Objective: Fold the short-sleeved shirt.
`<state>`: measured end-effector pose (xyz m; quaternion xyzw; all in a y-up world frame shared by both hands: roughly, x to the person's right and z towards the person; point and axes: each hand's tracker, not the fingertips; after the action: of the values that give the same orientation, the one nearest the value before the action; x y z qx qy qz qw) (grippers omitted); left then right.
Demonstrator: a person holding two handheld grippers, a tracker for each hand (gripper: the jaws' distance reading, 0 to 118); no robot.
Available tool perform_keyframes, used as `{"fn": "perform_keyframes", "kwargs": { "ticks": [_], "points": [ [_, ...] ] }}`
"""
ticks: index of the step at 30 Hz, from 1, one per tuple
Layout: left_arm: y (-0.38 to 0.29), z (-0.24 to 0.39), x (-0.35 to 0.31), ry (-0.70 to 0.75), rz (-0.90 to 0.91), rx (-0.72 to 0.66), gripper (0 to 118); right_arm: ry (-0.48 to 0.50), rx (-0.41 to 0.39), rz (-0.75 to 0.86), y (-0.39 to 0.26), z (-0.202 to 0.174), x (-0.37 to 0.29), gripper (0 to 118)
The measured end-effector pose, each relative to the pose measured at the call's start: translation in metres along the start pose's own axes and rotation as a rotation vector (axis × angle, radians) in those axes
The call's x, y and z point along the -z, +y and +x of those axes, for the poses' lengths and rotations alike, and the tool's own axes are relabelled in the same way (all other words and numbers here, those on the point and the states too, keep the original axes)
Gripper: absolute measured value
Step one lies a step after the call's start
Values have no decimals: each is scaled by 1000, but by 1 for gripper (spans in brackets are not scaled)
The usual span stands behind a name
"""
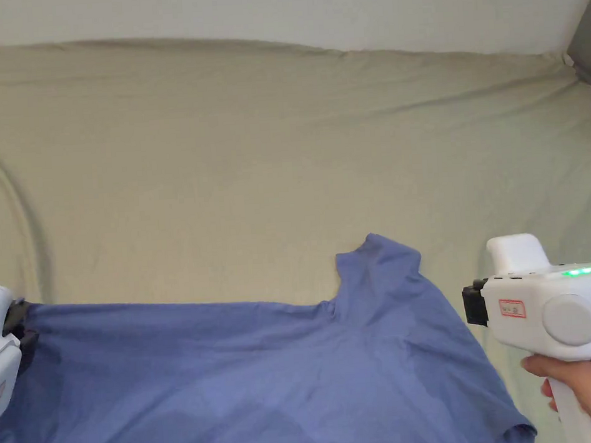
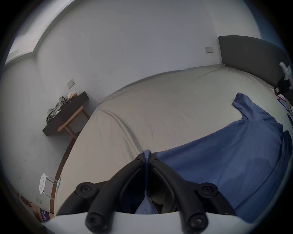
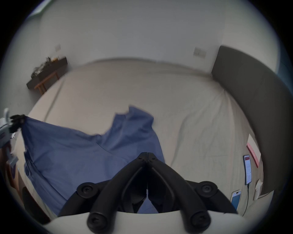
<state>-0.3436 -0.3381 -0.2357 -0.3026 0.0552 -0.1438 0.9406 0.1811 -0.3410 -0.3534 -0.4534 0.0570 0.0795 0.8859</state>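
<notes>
On the beige bed sheet (image 1: 222,173) the blue short-sleeved shirt (image 1: 266,371) is spread along the near edge, one sleeve (image 1: 378,264) poking up toward the wall. The left gripper (image 2: 147,158) has its jaws pinched on a bunched corner of the fabric, holding it taut. The right gripper (image 3: 147,156) sits just off the shirt's right side, jaws closed together with nothing between them. Two phones (image 3: 248,169) lie by the dark headboard (image 3: 253,95)

left tool (image 2: 147,156) clamped, right tool (image 3: 147,156) closed
</notes>
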Motion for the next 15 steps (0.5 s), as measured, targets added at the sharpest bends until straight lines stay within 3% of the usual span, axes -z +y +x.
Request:
{"fn": "perform_keyframes", "kwargs": {
  "ticks": [1, 2, 3, 4, 12, 13, 15],
  "points": [
    [-1, 1, -5, 0, 6, -1, 0, -9, -3, -54, 0, 4, 20, 26],
    [-2, 2, -8, 0, 9, 0, 0, -15, -3, -101, -1, 7, 36, 54],
    [-3, 3, -11, 3, 7, 4, 0, -31, 14, -142, -4, 12, 56, 90],
    [-4, 3, -13, 4, 9, 1, 0, -40, 27, -193, -7, 16, 75, 116],
    [-19, 2, -15, 1, -24, -4, 0, -58, 183, -289, -22, 31, 126, 110],
    [-21, 2, -13, -2, -33, -3, 0, -33, 208, -279, -22, 31, 123, 105],
    [-23, 1, -13, 1, -39, -4, 0, -29, 185, -257, -17, 24, 115, 91]
  ]
}}
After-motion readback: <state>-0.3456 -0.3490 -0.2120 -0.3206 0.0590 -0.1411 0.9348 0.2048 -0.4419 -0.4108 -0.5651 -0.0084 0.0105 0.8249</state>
